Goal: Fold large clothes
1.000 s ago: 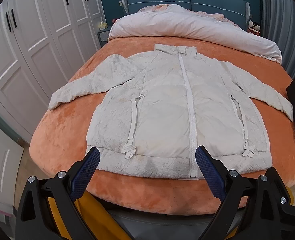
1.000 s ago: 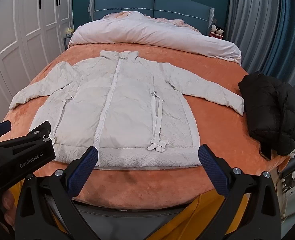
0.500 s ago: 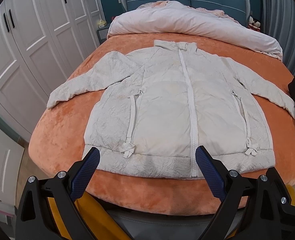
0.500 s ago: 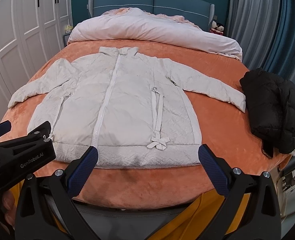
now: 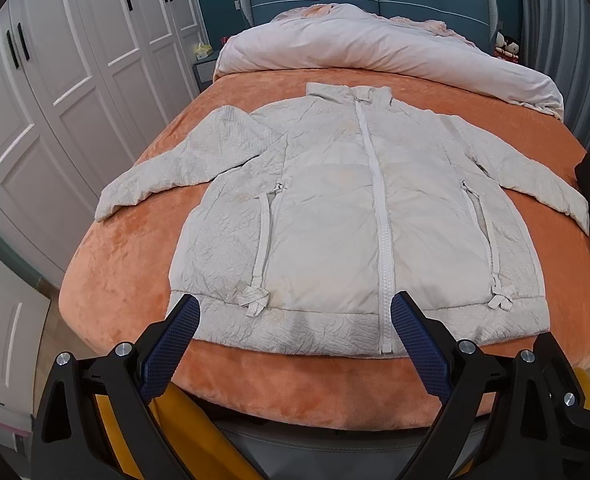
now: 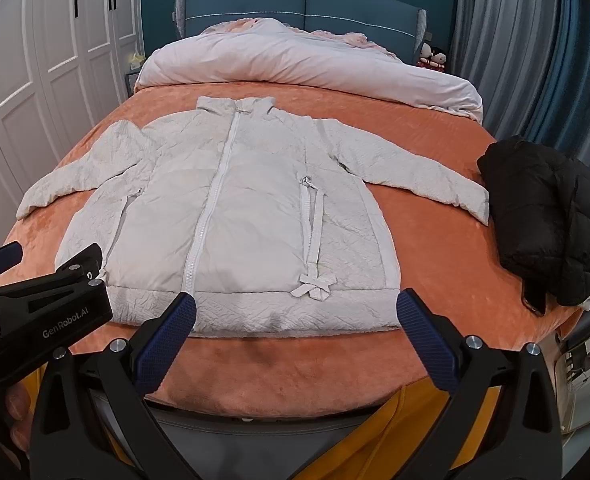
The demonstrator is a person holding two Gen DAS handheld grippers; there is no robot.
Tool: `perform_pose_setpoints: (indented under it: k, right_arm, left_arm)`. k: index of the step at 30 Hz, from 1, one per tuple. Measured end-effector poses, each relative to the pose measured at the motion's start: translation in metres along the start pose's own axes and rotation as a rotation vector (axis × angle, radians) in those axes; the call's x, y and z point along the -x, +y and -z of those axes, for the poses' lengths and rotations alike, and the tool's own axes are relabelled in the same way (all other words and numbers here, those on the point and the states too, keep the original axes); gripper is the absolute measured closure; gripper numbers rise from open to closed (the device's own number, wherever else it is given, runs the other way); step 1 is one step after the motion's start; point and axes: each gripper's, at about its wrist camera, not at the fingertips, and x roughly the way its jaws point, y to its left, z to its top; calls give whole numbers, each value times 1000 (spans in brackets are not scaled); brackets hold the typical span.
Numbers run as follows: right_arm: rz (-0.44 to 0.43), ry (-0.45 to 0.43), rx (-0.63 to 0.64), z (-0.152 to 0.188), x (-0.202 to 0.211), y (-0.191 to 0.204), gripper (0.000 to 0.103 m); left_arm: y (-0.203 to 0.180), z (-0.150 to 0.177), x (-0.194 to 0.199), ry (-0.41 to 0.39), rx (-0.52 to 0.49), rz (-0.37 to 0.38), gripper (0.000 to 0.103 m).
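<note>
Both the left gripper (image 5: 293,316) and the right gripper (image 6: 295,312) hover wide open, holding nothing, just short of the hem of a white puffer jacket (image 5: 359,216). It lies flat, zipped, sleeves spread, on an orange blanket (image 5: 127,256) covering the bed; a black jacket (image 6: 551,216) sits right, white wardrobes (image 5: 75,80) left.

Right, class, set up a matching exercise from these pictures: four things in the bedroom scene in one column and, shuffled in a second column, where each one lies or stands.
Things
1. white jacket
2. black jacket
3. pale duvet
4. wardrobe doors

Places
A. bunched up at the head of the bed
B. in a heap at the bed's right edge
C. along the wall left of the bed
D. spread flat, zipped, in the middle of the orange blanket

Pairs: 1-D, 2-B, 3-A, 4-C
</note>
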Motion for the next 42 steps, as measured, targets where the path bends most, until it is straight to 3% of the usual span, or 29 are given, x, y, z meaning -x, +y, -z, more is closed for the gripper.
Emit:
perform_pose_setpoints:
  k: [7, 13, 17, 24, 35, 40, 42]
  right_arm:
    - [21, -16, 17, -2, -9, -7, 5]
    - [60, 26, -158, -18, -55, -81, 5]
    - [134, 12, -154, -37, -78, -109, 5]
    - [173, 6, -227, -74, -138, -166, 5]
    - [97, 49, -448, -96, -242, -258, 5]
    - [-25, 22, -717, -83, -293, -331, 6]
    - [-55, 19, -854, -74, -309, -358, 15]
  left_arm:
    - [2, -2, -5, 20, 16, 38, 8]
    - [8, -15, -24, 1, 33, -13, 8]
    - [5, -27, -43, 8, 35, -39, 8]
    - [-13, -47, -72, 12, 23, -19, 8]
    - [-48, -65, -117, 61, -10, -4, 8]
    - [-50, -70, -135, 96, -5, 14, 8]
    - [-47, -72, -140, 97, 9, 18, 8]
